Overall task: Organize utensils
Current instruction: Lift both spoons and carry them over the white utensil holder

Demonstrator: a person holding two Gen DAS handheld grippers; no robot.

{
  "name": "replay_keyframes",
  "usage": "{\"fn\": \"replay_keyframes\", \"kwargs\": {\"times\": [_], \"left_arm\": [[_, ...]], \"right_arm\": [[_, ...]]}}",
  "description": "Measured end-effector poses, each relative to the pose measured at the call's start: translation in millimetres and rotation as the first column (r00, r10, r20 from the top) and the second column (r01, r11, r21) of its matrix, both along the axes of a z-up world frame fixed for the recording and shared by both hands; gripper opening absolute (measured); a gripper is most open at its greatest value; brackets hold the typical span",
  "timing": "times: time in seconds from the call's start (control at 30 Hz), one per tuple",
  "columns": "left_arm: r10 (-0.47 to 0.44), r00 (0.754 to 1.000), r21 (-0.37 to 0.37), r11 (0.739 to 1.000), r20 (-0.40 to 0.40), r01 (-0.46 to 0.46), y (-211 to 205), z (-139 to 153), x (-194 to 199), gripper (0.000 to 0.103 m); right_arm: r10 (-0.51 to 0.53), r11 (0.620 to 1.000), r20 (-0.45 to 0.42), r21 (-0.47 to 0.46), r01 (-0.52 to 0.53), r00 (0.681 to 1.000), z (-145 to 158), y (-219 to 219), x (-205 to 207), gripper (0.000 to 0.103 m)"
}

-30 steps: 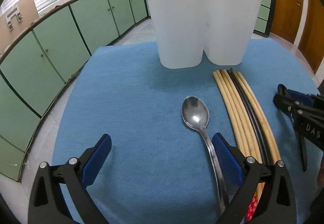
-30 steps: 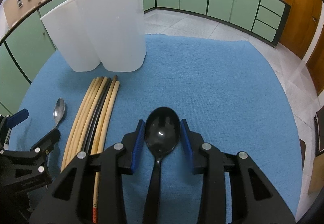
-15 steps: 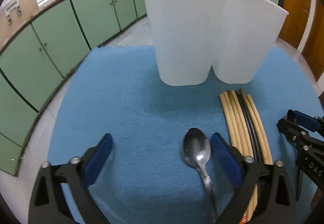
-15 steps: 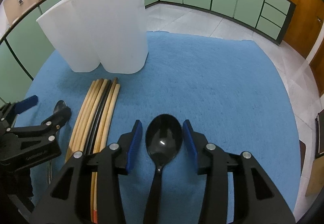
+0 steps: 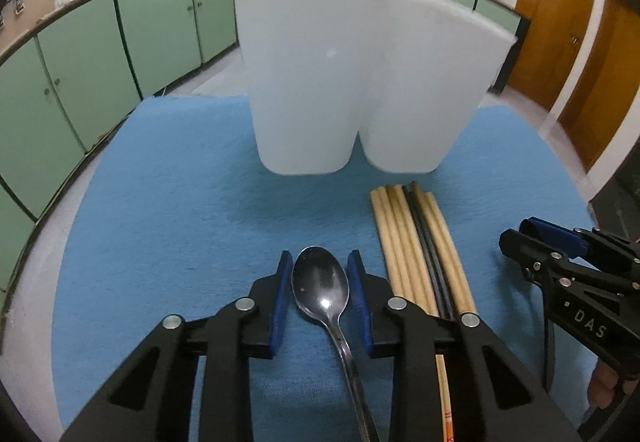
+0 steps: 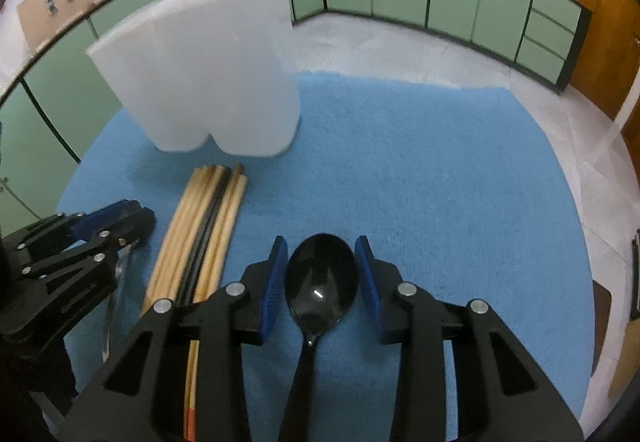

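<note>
A metal spoon (image 5: 320, 290) lies on the blue mat (image 5: 180, 222) with its bowl between the blue pads of my left gripper (image 5: 320, 262). The jaws are closing and both pads touch the bowl's edges. My right gripper (image 6: 321, 246) is closing too, its pads against the bowl of a black spoon (image 6: 320, 282) whose handle runs back under it. A bundle of tan and black chopsticks (image 5: 416, 250) lies between the two grippers. The white two-compartment holder (image 5: 360, 82) stands upright behind them. The inside of the holder is hidden.
The mat covers a round table with its edge close on the left (image 5: 48, 242). Green cabinets (image 5: 160, 22) and wooden doors (image 5: 560, 22) ring the room. A fingertip of the person (image 5: 600, 390) shows under the right gripper (image 5: 516, 234).
My left jaws have come in from wide open to the metal spoon's bowl, and the spoon now sits centred between them. The right gripper has kept the black spoon between its pads.
</note>
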State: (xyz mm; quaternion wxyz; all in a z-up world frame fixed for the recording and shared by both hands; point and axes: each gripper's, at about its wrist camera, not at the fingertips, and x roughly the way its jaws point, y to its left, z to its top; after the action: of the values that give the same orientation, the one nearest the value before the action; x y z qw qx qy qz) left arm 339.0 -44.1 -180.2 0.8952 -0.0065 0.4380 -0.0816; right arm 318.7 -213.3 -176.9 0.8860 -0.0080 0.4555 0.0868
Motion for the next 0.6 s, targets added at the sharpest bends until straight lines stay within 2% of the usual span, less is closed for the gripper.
{"fn": "replay_keyframes", "kwargs": {"times": [0.13, 0.2, 0.4, 0.6], "left_arm": [[-0.013, 0.992, -0.032, 0.999, 0.122, 0.017, 11, 13, -29, 0.028], [-0.006, 0.981, -0.04, 0.999, 0.196, 0.014, 13, 21, -46, 0.028], [-0.023, 0.918, -0.005, 1.0, 0.397, 0.028, 11, 45, -81, 0.027], [0.001, 0.867, -0.019, 1.0, 0.498, 0.01, 12, 72, -102, 0.027]], "right_arm": [[0.001, 0.999, 0.121, 0.034, -0.005, 0.993, 17, -6, -18, 0.034], [-0.005, 0.999, 0.167, 0.054, -0.004, 0.986, 25, -10, -25, 0.034], [0.03, 0.998, 0.305, 0.04, -0.044, 0.952, 47, -11, -46, 0.033], [0.057, 0.993, 0.404, 0.069, -0.093, 0.913, 77, -9, -50, 0.033]]}}
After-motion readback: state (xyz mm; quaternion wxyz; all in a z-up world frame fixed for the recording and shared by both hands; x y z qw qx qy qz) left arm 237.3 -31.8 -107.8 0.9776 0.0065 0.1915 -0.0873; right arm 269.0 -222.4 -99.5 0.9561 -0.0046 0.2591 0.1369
